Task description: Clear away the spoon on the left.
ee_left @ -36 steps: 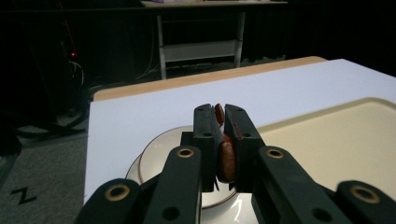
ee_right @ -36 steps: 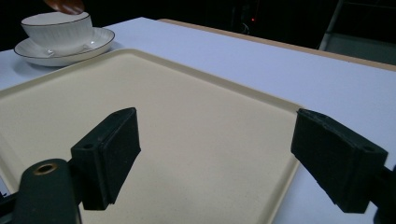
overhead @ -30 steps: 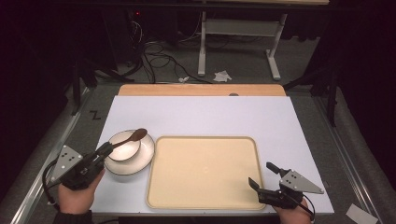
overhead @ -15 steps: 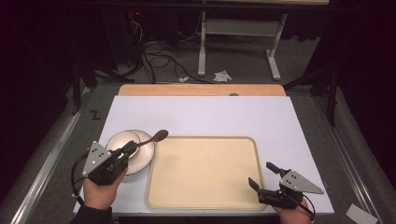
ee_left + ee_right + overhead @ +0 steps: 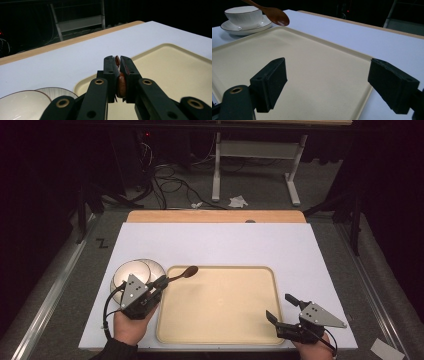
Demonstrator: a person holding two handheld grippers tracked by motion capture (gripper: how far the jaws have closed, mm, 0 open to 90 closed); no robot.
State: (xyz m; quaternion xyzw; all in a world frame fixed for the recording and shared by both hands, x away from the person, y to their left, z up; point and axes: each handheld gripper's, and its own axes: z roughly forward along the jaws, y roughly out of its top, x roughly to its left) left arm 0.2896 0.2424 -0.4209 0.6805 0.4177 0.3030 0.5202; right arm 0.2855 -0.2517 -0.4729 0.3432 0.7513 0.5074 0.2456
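Left gripper (image 5: 161, 282) clamps a wooden spoon (image 5: 186, 272) over the tray's (image 5: 220, 330) corner — right gripper (image 5: 283, 310) spread wide, empty.

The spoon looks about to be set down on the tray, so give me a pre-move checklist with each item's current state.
1. Left gripper shut on the wooden spoon, handle between its jaws in the left gripper view: ok.
2. Spoon bowl over the tray's near-left corner, lifted clear of it in the right gripper view: ok.
3. Tray surface bare where the spoon would land: ok.
4. Cup upright on its saucer, beside the tray: ok.
5. Right gripper open, at the tray's far corner from the spoon: ok.
6. How firmly the spoon is gripped: cannot tell.
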